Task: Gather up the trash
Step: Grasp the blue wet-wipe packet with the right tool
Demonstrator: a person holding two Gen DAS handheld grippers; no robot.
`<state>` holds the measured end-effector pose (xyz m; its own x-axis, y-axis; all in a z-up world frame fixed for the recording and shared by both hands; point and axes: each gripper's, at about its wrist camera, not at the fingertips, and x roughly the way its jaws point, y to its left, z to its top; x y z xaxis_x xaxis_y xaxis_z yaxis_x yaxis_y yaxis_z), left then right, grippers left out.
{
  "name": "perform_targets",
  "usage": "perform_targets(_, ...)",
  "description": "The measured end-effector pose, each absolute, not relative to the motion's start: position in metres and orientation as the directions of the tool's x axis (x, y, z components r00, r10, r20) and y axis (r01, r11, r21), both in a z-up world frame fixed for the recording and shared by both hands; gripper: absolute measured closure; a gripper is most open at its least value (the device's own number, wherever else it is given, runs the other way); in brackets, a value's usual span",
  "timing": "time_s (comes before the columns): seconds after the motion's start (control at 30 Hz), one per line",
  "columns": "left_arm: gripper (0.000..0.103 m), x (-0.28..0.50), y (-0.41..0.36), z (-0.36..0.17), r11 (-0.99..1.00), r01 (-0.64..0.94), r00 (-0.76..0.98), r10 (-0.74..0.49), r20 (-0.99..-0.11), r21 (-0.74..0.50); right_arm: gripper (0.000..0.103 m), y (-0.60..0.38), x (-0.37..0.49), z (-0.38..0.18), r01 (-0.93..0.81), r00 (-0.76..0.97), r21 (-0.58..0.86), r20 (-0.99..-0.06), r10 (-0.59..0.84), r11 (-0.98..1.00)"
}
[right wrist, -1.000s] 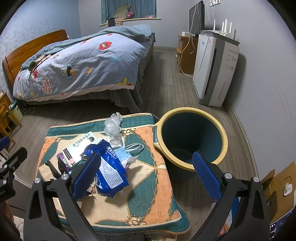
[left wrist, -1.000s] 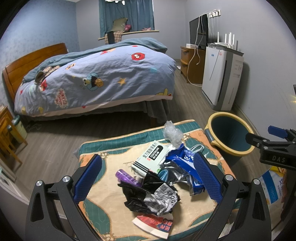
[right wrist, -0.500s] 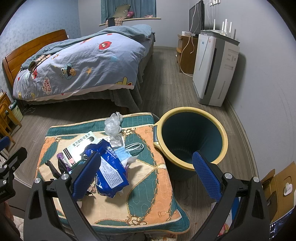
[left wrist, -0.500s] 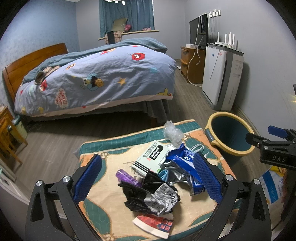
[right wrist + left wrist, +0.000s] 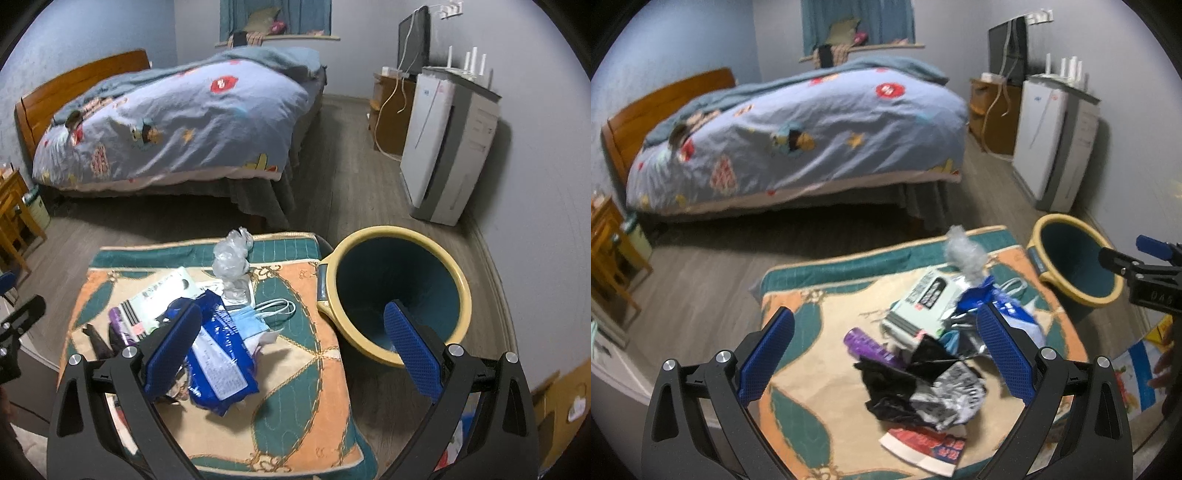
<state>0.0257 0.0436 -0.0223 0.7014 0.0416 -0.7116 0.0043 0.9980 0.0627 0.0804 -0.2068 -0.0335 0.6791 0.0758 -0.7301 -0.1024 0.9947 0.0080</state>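
Trash: crumpled black-and-silver foil wrapper, purple tube, white-and-black carton, glossy blue plastic pouch, pale blue face mask, clear crinkled plastic bag and red-printed paper packet, heaped lower centre of both views on a quilted green-and-orange cushion. Just right of the cushion, a round teal bin with yellow rim, standing on grey wood floor. Left gripper hovering above the heap, jaws spread wide, holding nothing. Right gripper likewise wide apart and bare, left finger over the pouch, right finger over the bin's rim. Upper left, a bed with blue cartoon duvet; upper right, a white air purifier.
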Motion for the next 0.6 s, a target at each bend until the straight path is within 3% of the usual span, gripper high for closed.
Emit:
perform_targets(0.27, 0.005, 0.042, 0.069, -0.056, 0.997, -0.064, 0.601, 0.004, -0.799, -0.043, 0.006, -0.182, 0.111, -0.075, -0.244, 0.526, 0.068, -0.829, 0.191, 0.967)
perform_targets(0.5, 0.006, 0.044, 0.084, -0.071, 0.99, -0.141, 0.561, 0.08, -0.824, 0.001, 0.006, -0.149, 0.111, -0.109, -0.329, 0.404, 0.099, -0.884, 0.234, 0.939)
perform_targets(0.57, 0.007, 0.044, 0.085, -0.071, 0.99, -0.139, 0.56, 0.071, -0.825, -0.01, 0.011, -0.136, 0.108, -0.118, -0.364, 0.366, 0.11, -0.896, 0.251, 0.925)
perform_targets(0.6, 0.007, 0.044, 0.084, -0.073, 0.991, -0.135, 0.559, 0.064, -0.826, -0.014, 0.018, -0.129, 0.107, -0.122, -0.386, 0.356, 0.102, -0.901, 0.25, 0.917)
